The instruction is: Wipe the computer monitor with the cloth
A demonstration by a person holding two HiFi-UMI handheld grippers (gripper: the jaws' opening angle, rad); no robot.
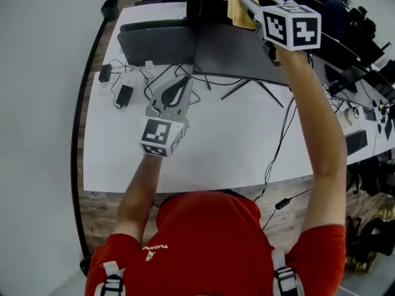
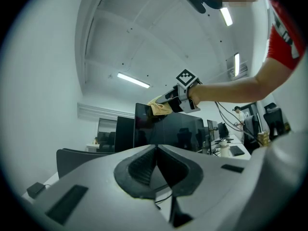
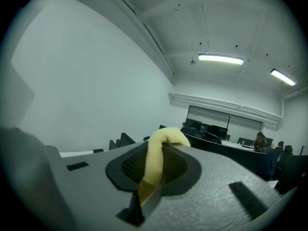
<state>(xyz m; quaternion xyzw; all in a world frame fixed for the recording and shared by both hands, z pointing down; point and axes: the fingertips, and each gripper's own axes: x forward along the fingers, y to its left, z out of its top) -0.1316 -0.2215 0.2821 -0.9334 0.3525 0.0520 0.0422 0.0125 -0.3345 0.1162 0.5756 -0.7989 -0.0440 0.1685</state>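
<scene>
1. Your right gripper (image 1: 247, 4) pinches the yellow cloth (image 1: 237, 16) at the top edge of the dark monitor (image 1: 237, 57).
2. Your left gripper (image 1: 177, 90) hangs over the white desk (image 1: 234, 147), its jaws pressed together on nothing.
3. The white lettering on your red shirt (image 1: 210, 239) is too small to read.

The person wears a red short-sleeved shirt (image 1: 210, 239) with grey shoulder straps (image 1: 112, 281). The left gripper (image 1: 184, 85) and the right gripper (image 1: 242, 2) are grey, each with a white cube (image 1: 162, 137) bearing black markers.
</scene>
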